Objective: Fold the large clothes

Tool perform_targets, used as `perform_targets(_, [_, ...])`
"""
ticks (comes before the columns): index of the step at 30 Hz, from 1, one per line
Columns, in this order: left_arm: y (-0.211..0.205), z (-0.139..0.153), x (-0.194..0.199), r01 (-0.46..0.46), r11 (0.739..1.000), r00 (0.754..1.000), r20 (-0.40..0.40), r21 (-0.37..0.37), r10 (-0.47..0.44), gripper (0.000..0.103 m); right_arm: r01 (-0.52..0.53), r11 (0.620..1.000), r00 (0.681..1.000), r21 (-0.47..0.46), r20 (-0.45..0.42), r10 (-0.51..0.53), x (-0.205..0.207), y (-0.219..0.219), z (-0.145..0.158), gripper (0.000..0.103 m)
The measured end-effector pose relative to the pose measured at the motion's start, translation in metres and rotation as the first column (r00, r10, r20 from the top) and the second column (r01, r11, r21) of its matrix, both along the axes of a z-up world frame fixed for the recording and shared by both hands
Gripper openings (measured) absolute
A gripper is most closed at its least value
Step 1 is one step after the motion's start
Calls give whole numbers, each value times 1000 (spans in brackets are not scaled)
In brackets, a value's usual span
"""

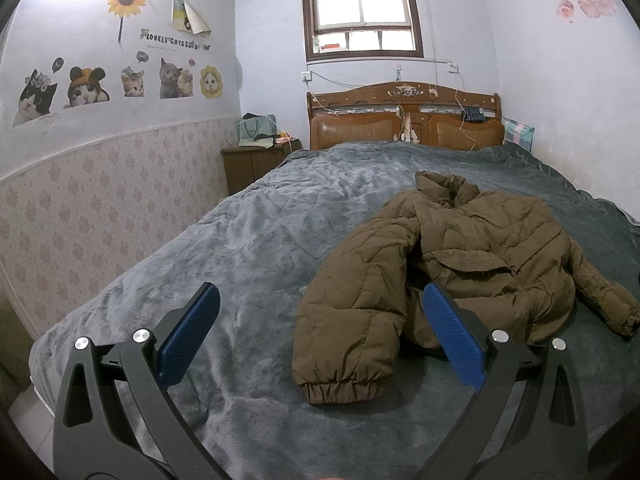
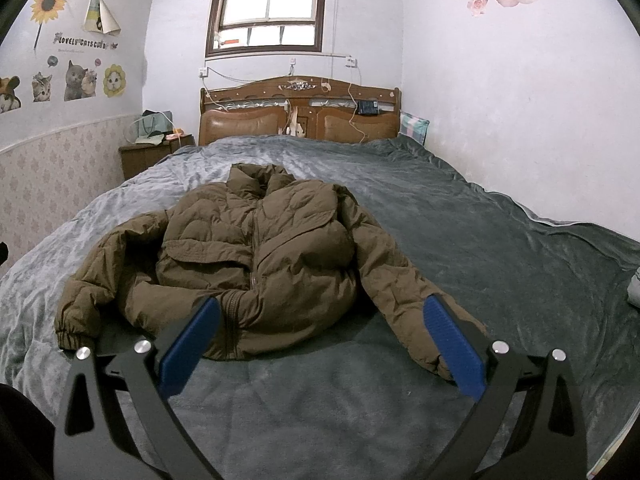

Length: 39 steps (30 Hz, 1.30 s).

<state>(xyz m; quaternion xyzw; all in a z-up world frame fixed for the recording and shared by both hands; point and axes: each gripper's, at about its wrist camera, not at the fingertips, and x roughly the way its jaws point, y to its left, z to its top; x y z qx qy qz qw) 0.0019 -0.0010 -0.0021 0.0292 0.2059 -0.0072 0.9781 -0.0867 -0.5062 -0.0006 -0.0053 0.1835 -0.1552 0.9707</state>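
Observation:
A brown puffer jacket (image 1: 472, 252) lies front-up on the grey blanket of the bed (image 1: 248, 248), collar toward the headboard, both sleeves spread out. My left gripper (image 1: 320, 300) is open and empty, above the blanket by the jacket's left sleeve cuff (image 1: 344, 390). In the right wrist view the jacket (image 2: 272, 248) lies ahead, zipped, hem bunched. My right gripper (image 2: 320, 312) is open and empty, just short of the hem, with the right sleeve (image 2: 404, 292) running past its right finger (image 2: 454, 350).
A wooden headboard (image 1: 404, 120) with hanging cables stands at the far end. A wooden nightstand (image 1: 256, 160) with a bag sits at the bed's left. Walls run close along both sides of the bed. A folded grey item (image 2: 634, 288) lies at the right edge.

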Motion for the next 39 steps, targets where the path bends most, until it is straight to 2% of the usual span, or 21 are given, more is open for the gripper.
perform_targets(25, [2,-4,5,-3,1000,1000,-13,24,3,100,2,1000,1000,-7,5,-1,0,1,-1,101])
perform_targets(28, [1,-5,5,-4,999,1000,-23,32,4,100,2,999,1000,51,-15,-1,1,-3,-1,101])
perform_targets(34, [-3,-6,9,8,998,998,-61,64,-4,100,33,997,999,63,-21,-32,3,-9,-3,101])
perform_targets(37, [-8,-11,17,5,998,995,-98,65,1,100,23,993,999,116,39,-28,2,-14,-2,101])
perform_targets(39, [-9,-12,19,-6,998,995,-103,66,13,100,28,994,999,105,24,-31,0,-17,1,101])
